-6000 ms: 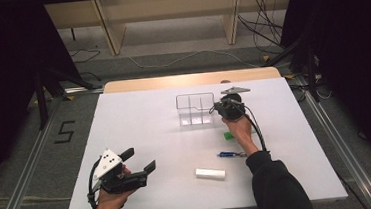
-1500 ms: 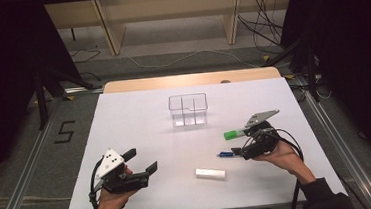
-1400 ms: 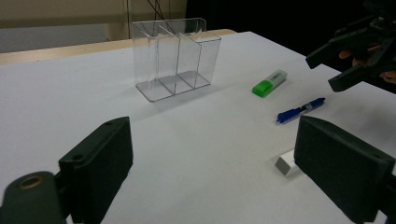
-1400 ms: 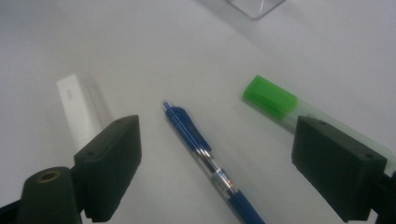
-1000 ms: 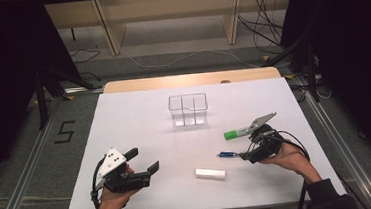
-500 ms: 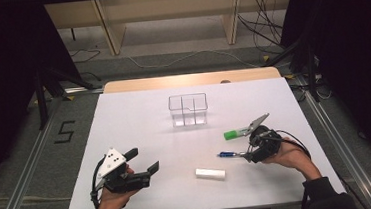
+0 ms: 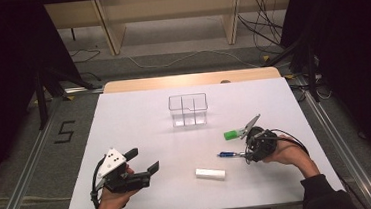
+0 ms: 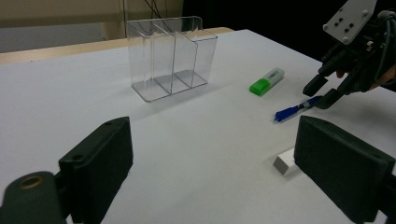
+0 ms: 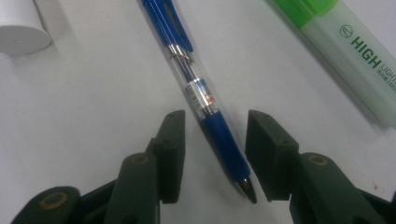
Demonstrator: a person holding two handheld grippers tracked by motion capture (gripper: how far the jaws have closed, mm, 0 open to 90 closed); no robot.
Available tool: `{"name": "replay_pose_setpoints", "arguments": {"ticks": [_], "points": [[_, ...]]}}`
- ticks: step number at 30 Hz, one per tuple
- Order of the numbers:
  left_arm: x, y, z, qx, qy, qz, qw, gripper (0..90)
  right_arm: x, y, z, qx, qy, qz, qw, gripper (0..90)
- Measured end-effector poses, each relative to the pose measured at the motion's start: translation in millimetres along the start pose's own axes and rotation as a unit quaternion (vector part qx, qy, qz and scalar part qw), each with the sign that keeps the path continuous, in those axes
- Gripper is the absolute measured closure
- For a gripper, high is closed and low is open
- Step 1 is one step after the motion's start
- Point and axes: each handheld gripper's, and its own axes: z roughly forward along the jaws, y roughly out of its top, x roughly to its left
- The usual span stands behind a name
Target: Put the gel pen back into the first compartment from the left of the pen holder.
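Pen (image 9: pixel 205 105): flat on the surface, its grip between the right gripper (image 9: pixel 215 154) jaws, which have just been closing, not yet pinching. Organizer (image 7: pixel 188 109) empty; lift and placing remain. Left gripper (image 8: pixel 224 168): jaws wide, idle.

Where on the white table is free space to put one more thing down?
The wide bare patch lies between the left gripper and the clear plastic three-compartment organiser. It is crowded near the right gripper: blue ballpoint pen, green highlighter, white cylindrical stick.
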Motion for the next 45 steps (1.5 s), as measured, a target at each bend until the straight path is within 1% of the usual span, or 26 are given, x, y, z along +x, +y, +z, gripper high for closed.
{"name": "replay_pose_setpoints", "arguments": {"ticks": [4, 6, 7, 11, 12, 14, 16, 18, 20, 23, 26, 27, 35, 42, 45], "points": [[0.3, -0.3, 0.8, 0.001, 0.000, -0.002, 1.0000, 11.0, -0.2, 1.0, 0.7, 0.006, 0.001, -0.012, 0.9999, 61.6], [0.5, -0.1, 0.4, 0.000, 0.000, -0.002, 1.0000, 11.0, 0.3, 1.8, 1.7, 0.011, 0.001, -0.010, 0.9999, 62.3], [0.4, 0.0, 0.3, 0.000, 0.000, -0.002, 1.0000, 11.0, 0.0, 2.6, 3.4, 0.016, 0.000, -0.014, 0.9998, 63.3], [0.1, -0.2, 0.5, 0.001, -0.002, -0.005, 1.0000, 11.0, -1.3, 3.7, 5.3, 0.018, 0.002, -0.016, 0.9997, 65.3], [0.1, -0.4, 0.7, 0.002, -0.001, -0.004, 1.0000, 11.0, -1.2, 4.8, 6.0, 0.025, 0.000, -0.019, 0.9995, 66.1], [0.0, -0.4, 1.1, 0.002, -0.001, -0.003, 1.0000, 11.0, -0.9, 5.6, 6.5, 0.026, 0.000, -0.020, 0.9995, 66.6], [0.2, -0.4, 1.4, 0.002, -0.002, -0.005, 1.0000, 11.0, -0.9, 7.8, 6.9, 0.034, 0.004, -0.025, 0.9991, 68.8], [0.6, -0.5, 1.4, 0.003, -0.001, -0.004, 1.0000, 11.0, -1.0, 8.4, 7.4, 0.034, 0.008, -0.021, 0.9991, 70.3], [0.6, -0.5, 1.3, 0.003, -0.001, -0.005, 1.0000, 11.0, -1.6, 8.5, 7.4, 0.036, 0.011, -0.024, 0.9990, 70.7], [0.7, -0.4, 1.4, 0.003, -0.001, -0.005, 1.0000, 11.0, -2.1, 9.1, 7.5, 0.038, 0.012, -0.024, 0.9989, 71.3], [0.8, -0.3, 1.6, 0.004, -0.001, -0.002, 1.0000, 11.0, -1.6, 11.0, 7.9, 0.045, 0.016, -0.025, 0.9985, 73.8], [0.8, -0.2, 1.6, 0.004, -0.001, -0.002, 1.0000, 11.0, -1.8, 11.7, 7.8, 0.048, 0.014, -0.028, 0.9983, 74.1], [0.5, -0.3, 1.3, 0.001, -0.001, -0.004, 1.0000, 11.0, -1.1, 13.4, 8.5, 0.053, 0.022, -0.035, 0.9977, 77.7], [0.2, -0.1, 1.1, 0.001, -0.001, -0.003, 1.0000, 11.0, 0.9, 13.8, 8.4, 0.054, 0.019, -0.038, 0.9976, 79.5], [0.0, 0.0, 1.1, 0.001, -0.001, -0.002, 1.0000, 11.0, 3.8, 14.0, 7.7, 0.055, 0.010, -0.051, 0.9971, 80.0]]}}
